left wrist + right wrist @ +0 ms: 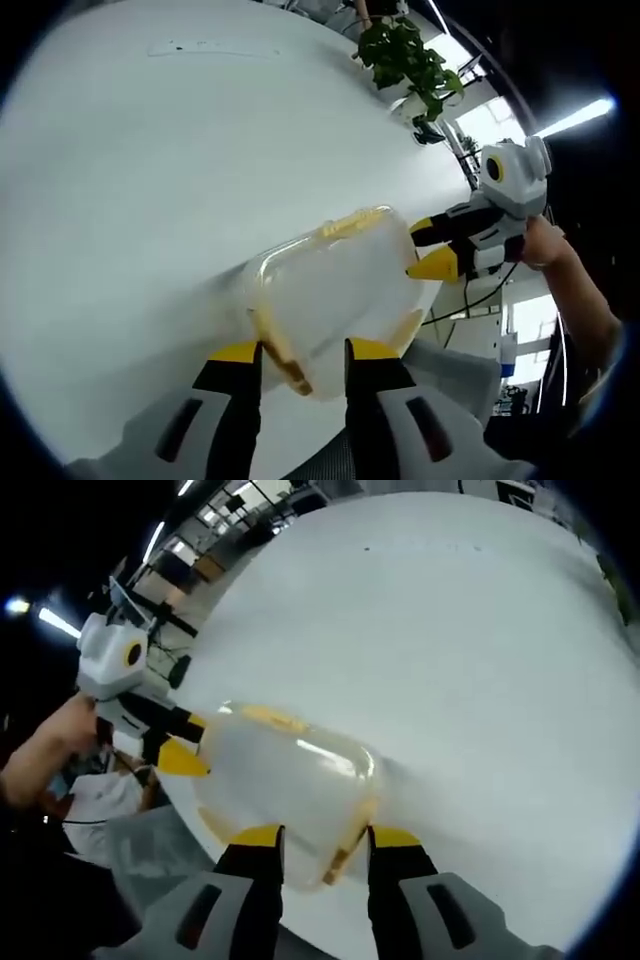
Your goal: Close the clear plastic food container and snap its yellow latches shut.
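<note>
Container (335, 290), clear plastic with yellow latches (280, 350), lies on the white counter (150, 170) between both tools. Left hand-held gripper (303, 352) straddles one latch end, jaws parted; right hand-held gripper (323, 837) straddles the opposite end, jaws likewise parted. A potted plant (410, 60) stands well apart.

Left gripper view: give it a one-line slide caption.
Two grippers, left and right, flank a clear plastic container with yellow latches on a white table.
</note>
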{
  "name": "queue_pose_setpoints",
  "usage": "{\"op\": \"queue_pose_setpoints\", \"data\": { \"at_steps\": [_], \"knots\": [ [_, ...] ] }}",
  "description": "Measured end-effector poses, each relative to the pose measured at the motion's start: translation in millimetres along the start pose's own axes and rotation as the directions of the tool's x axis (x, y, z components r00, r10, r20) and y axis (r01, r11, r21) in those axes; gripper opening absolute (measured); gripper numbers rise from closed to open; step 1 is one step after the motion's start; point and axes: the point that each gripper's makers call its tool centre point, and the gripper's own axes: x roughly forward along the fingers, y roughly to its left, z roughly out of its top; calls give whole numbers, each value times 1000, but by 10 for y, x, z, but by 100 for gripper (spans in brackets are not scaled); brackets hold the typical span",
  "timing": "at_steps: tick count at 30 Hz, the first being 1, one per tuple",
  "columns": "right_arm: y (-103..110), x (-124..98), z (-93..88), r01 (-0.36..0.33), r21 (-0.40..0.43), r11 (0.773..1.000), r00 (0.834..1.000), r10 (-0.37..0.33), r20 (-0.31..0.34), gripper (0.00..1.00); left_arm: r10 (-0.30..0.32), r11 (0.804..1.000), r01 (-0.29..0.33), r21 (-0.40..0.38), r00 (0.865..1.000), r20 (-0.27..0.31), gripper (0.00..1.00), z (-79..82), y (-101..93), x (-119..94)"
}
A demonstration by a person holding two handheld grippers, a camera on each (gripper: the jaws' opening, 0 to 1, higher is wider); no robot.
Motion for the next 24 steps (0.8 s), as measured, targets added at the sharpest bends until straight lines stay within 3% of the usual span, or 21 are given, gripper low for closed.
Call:
{"op": "queue_pose_setpoints", "data": {
  "at_steps": [4, 11, 17, 20, 24],
  "knots": [
    [-6, 0, -4, 4, -13, 1000, 1000, -3, 3, 31, -3, 1000, 3, -20, 1000, -12, 32, -32, -26, 8],
    [-14, -13, 2, 20, -79, 997, 1000, -19, 6, 32, 23, 998, -23, 66, 1000, -7, 35, -28, -28, 2],
    [6, -18, -1, 33, -146, 989, 999, -35, -12, 34, 24, 997, -24, 78, 1000, 7, 36, -14, -45, -57],
    [4, -30, 3, 47, -193, 980, 998, -52, -20, 34, 80, 985, -81, 154, 997, 14, 38, 26, 46, -111],
    [20, -65, 31, 61, -260, 964, 998, -66, -12, 36, 88, 965, -91, 244, 996, 23, 44, 68, 28, -150]
  ]
}}
